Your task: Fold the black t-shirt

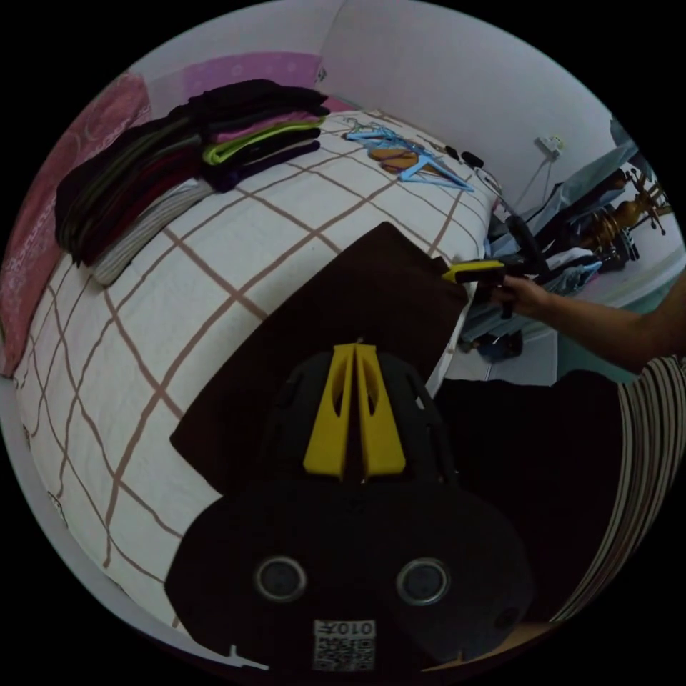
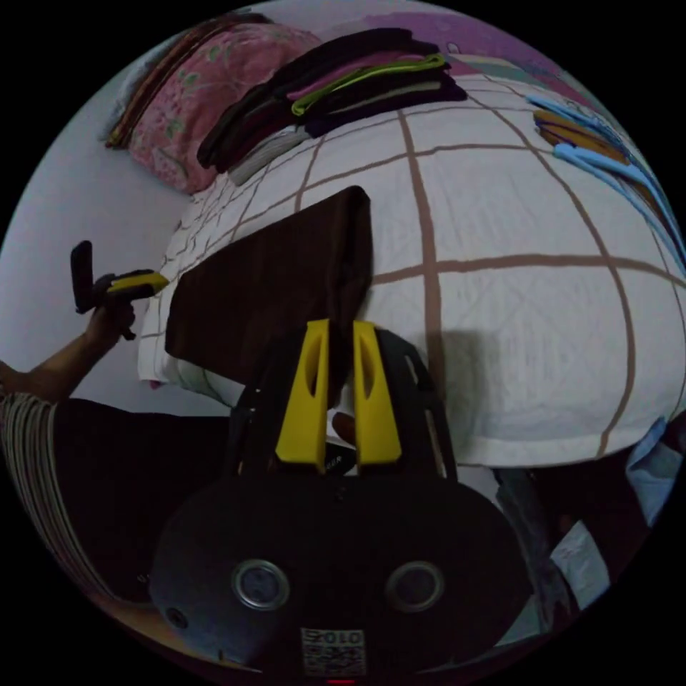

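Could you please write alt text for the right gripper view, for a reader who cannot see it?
A dark t-shirt, folded into a panel, lies at the edge of a bed with a white checked cover, just beyond the right gripper and its slightly parted yellow jaws. A stack of folded clothes and hangers lie farther back.

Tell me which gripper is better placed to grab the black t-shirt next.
Right, probably. The right gripper is open, straddling a corner of the black t-shirt; the left gripper looks shut and would have to open first.
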Demonstrator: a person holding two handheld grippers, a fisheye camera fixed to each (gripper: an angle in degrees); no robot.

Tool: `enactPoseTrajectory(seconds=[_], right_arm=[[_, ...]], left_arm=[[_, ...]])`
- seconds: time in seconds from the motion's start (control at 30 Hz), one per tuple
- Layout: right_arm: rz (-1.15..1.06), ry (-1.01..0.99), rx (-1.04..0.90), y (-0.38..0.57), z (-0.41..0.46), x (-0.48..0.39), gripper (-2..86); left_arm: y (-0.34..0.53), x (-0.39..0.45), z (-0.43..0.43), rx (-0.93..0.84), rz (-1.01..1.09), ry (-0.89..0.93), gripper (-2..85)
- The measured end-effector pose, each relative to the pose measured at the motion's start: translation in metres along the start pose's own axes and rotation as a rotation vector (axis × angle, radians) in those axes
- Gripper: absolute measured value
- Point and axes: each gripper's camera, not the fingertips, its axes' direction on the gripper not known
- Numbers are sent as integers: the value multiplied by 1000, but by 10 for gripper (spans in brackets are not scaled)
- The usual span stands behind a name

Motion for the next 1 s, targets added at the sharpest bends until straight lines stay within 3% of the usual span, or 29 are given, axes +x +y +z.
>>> enactPoseTrajectory(seconds=[0.17, 0.43, 0.63, 0.73, 0.8, 1.0], right_arm=[[97, -115, 16, -11, -16, -24, 58], [46, -49, 38, -47, -63, -130, 56], [-200, 21, 2, -110, -95, -287, 54], [-452, 118, -55, -135, -81, -392, 54], [-626, 165, -123, -144, -45, -464, 54], [-760, 166, -379, -145, 60, -550, 54]], left_arm=[[22, -3, -8, -1, -21, -8, -4], [107, -40, -28, -1, -217, -74, -4], [166, -54, -40, 81, -319, -46, -3], [201, -53, -49, 148, -394, -28, -3], [221, -54, -53, 175, -441, -15, -3], [263, -61, -51, 155, -510, 0, -3]])
